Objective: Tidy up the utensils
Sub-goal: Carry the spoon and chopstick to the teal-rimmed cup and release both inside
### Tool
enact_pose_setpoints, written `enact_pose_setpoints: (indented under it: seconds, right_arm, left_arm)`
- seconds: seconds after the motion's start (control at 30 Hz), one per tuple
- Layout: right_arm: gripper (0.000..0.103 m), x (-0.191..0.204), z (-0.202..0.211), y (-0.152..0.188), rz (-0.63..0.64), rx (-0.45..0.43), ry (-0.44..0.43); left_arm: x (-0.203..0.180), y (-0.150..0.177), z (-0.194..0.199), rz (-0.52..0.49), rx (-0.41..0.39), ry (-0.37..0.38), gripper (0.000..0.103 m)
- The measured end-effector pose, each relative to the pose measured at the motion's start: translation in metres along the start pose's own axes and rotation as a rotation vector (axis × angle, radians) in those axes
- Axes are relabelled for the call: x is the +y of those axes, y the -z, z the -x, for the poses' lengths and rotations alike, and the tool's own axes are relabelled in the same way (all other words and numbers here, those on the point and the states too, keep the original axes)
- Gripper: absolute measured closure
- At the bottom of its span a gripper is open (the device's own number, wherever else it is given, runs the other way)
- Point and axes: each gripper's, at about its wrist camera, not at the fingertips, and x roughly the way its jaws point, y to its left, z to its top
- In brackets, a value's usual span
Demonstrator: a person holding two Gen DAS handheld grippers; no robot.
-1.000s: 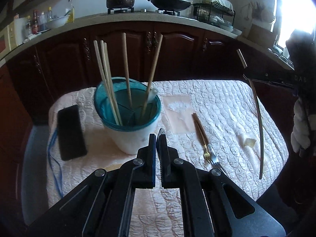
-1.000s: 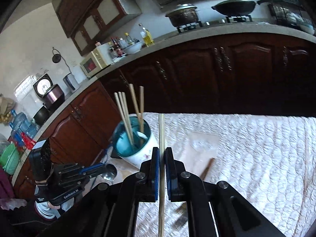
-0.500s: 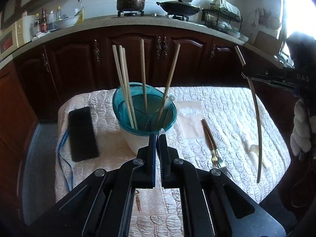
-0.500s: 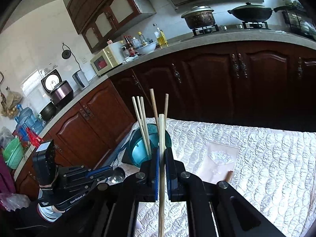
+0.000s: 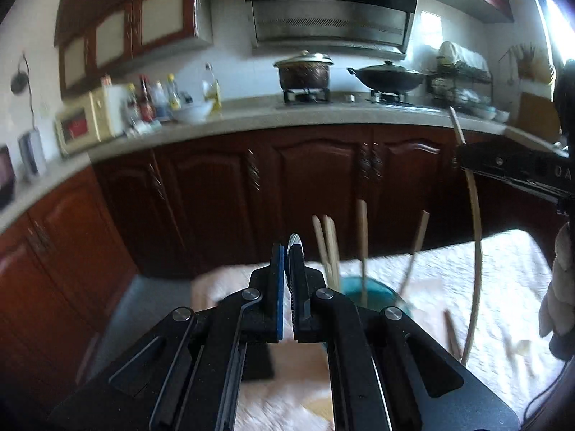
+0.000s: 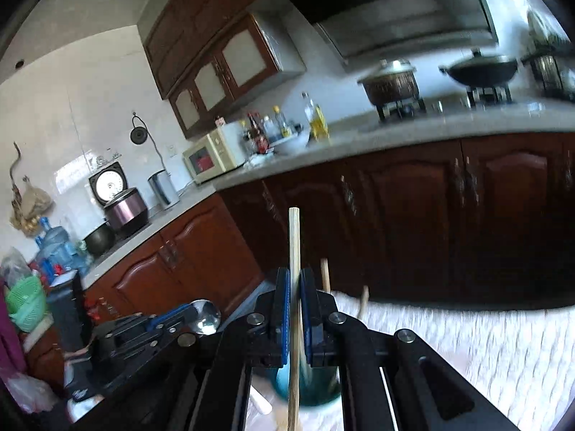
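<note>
The right gripper (image 6: 294, 305) is clamped on a single wooden chopstick (image 6: 294, 251), held nearly upright, its lower end hanging over the teal-rimmed utensil cup (image 6: 309, 391) that sits on the white quilted cloth (image 6: 485, 352). The left gripper (image 5: 286, 280) is closed on a metal spoon (image 6: 206, 316); its bowl shows plainly in the right wrist view, while the left wrist view catches only a thin silver edge above the fingertips. Several chopsticks (image 5: 330, 251) already stand in the cup (image 5: 373, 292), leaning against its rim

The step in hand looks like dropping this chopstick in with the others. To do it well, the lower tip should be centred over open space inside the rim, away from the standing sticks, so it neither knocks them nor tips the light cup. Lower until the tip is well inside before loosening the grip; letting go from high up risks a bounce out onto the cloth. Keep the stick close to vertical on entry, then let it lean

The spoon hand is best kept aside, clear of the cup mouth. Both views are motion-blurred, so the exact gap between tip and rim cannot be judged
</note>
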Motion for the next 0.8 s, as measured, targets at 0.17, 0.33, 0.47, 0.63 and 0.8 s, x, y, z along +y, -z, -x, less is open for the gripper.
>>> enact_pose_setpoints:
  seconds: [0.17,0.33,0.47,0.63,0.8]
  right_arm:
    - [0.098,0.007,-0.041,-0.009,0.027,-0.065,0.047]
    - [0.098,0.004,-0.073,-0.003,0.037,-0.132,0.105]
    - [0.098,-0.002,-0.090,0.014,0.046,-0.128,0.132]
    - [0.098,-0.012,-0.087,0.037,0.020,-0.048,0.101]
    - [0.098,-0.024,-0.071,0.058,-0.012,0.038,0.090]
  left_arm:
    - [-0.006,0.003,-0.029,-0.059,-0.005,-0.053,0.101]
    - [-0.013,0.017,-0.053,-0.088,0.018,-0.070,0.101]
    - [-0.018,0.028,-0.066,-0.092,0.049,-0.069,0.101]
    - [-0.025,0.038,-0.070,-0.114,0.049,-0.085,0.101]
    - [-0.035,0.049,-0.074,-0.110,0.080,-0.074,0.101]
